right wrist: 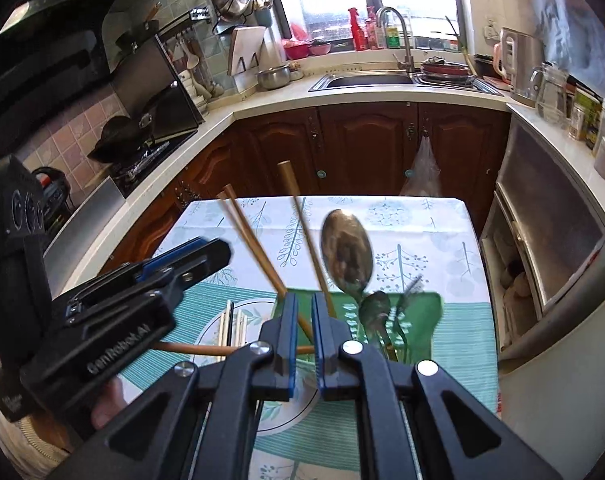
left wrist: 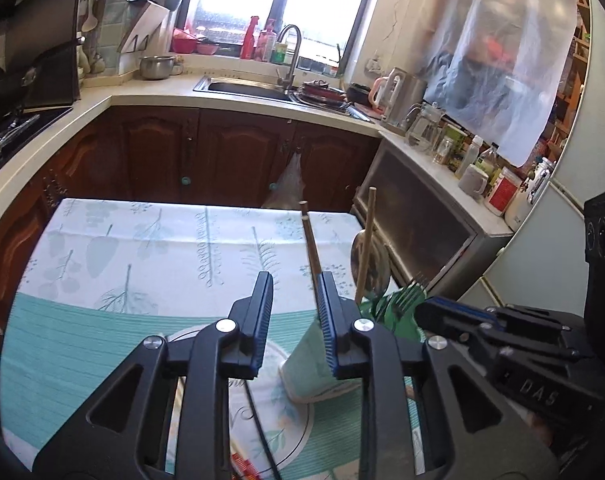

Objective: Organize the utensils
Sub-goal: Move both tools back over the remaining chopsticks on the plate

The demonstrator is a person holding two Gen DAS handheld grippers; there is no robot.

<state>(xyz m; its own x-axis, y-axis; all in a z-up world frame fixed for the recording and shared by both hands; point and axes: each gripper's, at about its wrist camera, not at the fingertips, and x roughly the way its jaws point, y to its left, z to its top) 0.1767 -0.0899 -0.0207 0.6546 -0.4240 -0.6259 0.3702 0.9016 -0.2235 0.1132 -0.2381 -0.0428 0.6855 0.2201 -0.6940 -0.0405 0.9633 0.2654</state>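
Note:
A green utensil holder (right wrist: 418, 320) stands on the table and holds a large metal spoon (right wrist: 346, 252), a smaller spoon (right wrist: 376, 308), a fork (left wrist: 410, 292) and wooden chopsticks (right wrist: 302, 232). In the left wrist view it shows as a pale green cup (left wrist: 308, 364) beside my left gripper (left wrist: 294, 304), which is open and empty, its right finger against the cup. My right gripper (right wrist: 304, 320) hovers just before the holder, jaws narrowly apart around a wooden chopstick (right wrist: 254, 246). More chopsticks (right wrist: 232, 324) lie on a white plate (right wrist: 210, 332).
The table (left wrist: 142, 248) carries a leaf-print cloth and a teal mat (left wrist: 62, 344). Beyond it stand brown cabinets (left wrist: 222, 152), a sink (left wrist: 242, 88), and a counter with jars (left wrist: 474, 168) at right. A stove with a wok (right wrist: 122, 136) is at left.

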